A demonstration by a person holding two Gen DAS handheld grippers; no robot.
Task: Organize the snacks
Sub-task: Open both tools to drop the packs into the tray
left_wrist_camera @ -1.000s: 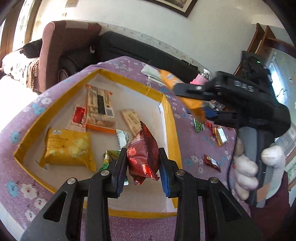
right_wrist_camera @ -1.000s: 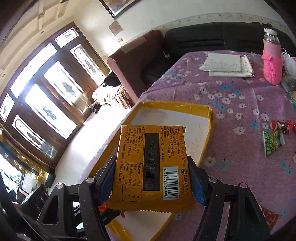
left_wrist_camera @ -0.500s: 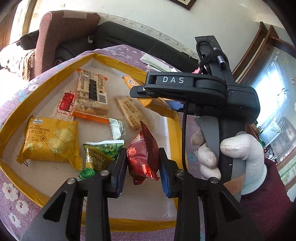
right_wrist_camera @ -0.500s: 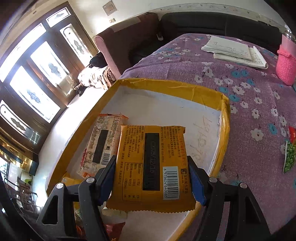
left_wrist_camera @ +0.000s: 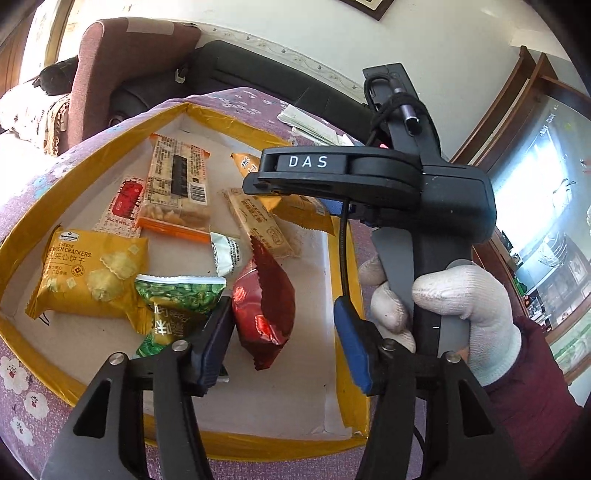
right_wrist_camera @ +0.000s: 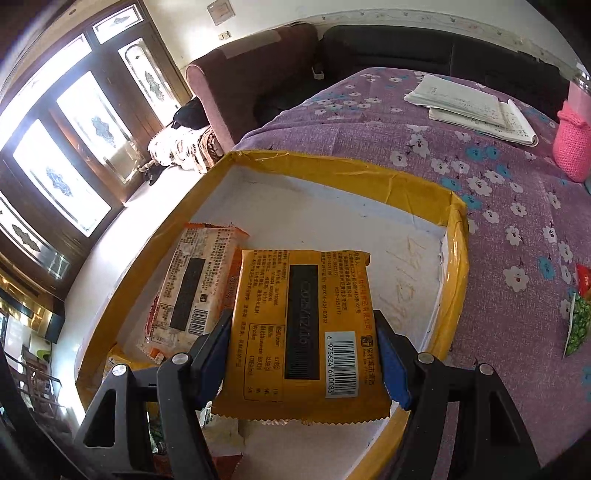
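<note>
White wall [right_wrist_camera: 280,22], maroon armchair [right_wrist_camera: 255,85], black sofa [right_wrist_camera: 406,48], sunlit glazed wooden doors [right_wrist_camera: 85,133]

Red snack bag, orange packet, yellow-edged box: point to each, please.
red snack bag [left_wrist_camera: 264,314], left wrist view, front face.
orange packet [right_wrist_camera: 306,332], right wrist view, printed back.
yellow-edged box [right_wrist_camera: 456,258], right wrist view, right rim.

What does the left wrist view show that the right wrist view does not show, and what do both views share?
Only the left wrist view: the red snack bag between the left hand-held gripper's jaws, which have just been opening; the cheese cracker pack; the green pea bag; the gloved hand.

Only the right wrist view: the notebook, the pink bottle cover, the windows.

Both: the yellow-edged box, the orange pack gripped by the right hand-held gripper, the barcode cracker pack.
</note>
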